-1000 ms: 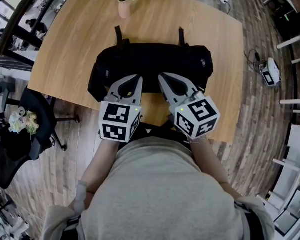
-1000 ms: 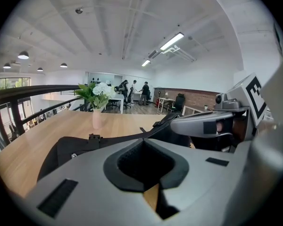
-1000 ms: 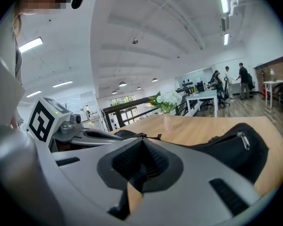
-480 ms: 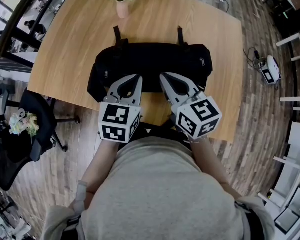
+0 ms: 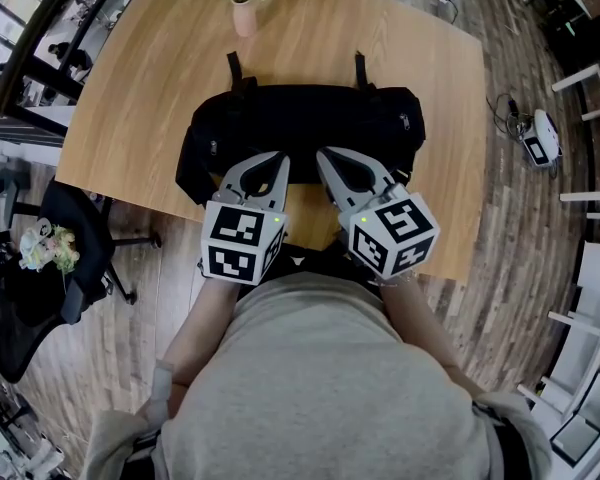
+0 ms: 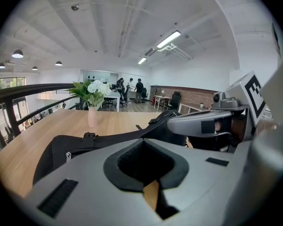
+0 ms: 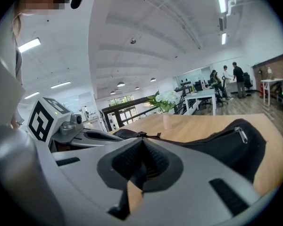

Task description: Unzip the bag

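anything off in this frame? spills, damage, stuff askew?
Nothing stands out. The bag lies flat on the table, and the vase stands upright at the far edge. The left gripper and right gripper are shut and empty at the bag's near edge.

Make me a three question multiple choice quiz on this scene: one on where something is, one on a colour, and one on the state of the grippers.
1. Where is the vase relative to the bag?
A) On top of it
B) Beyond it, upright on the table
C) On its side in front of it

2. What colour is the bag?
A) Red
B) Black
C) White

3. How are the left gripper and right gripper?
A) Both shut, empty
B) Both wide open
C) Each shut on the bag

Answers:
1 B, the vase stands near the table's far edge, behind the bag.
2 B, its fabric is black all over.
3 A, each gripper view shows the jaws together with nothing between them.
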Tool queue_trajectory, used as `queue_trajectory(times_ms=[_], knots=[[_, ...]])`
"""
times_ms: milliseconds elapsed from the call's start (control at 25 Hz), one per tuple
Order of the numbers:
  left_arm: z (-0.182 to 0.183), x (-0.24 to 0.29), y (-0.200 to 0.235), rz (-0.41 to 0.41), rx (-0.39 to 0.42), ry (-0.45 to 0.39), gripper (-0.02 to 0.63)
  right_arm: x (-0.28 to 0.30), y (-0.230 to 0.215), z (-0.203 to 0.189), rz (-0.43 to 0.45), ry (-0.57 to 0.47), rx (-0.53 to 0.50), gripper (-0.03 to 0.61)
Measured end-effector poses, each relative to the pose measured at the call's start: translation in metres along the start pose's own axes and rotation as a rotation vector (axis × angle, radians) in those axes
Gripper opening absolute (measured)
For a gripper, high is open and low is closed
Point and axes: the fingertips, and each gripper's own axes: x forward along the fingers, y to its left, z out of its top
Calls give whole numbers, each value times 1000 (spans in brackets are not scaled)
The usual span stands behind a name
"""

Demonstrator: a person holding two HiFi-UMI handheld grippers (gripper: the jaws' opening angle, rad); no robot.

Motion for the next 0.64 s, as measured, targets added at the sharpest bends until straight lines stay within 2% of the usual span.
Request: queue_trajectory(times_ms=[640], knots=[[-7, -2, -1, -29, -33, 14, 17, 0, 3, -7, -16, 16, 0, 6]])
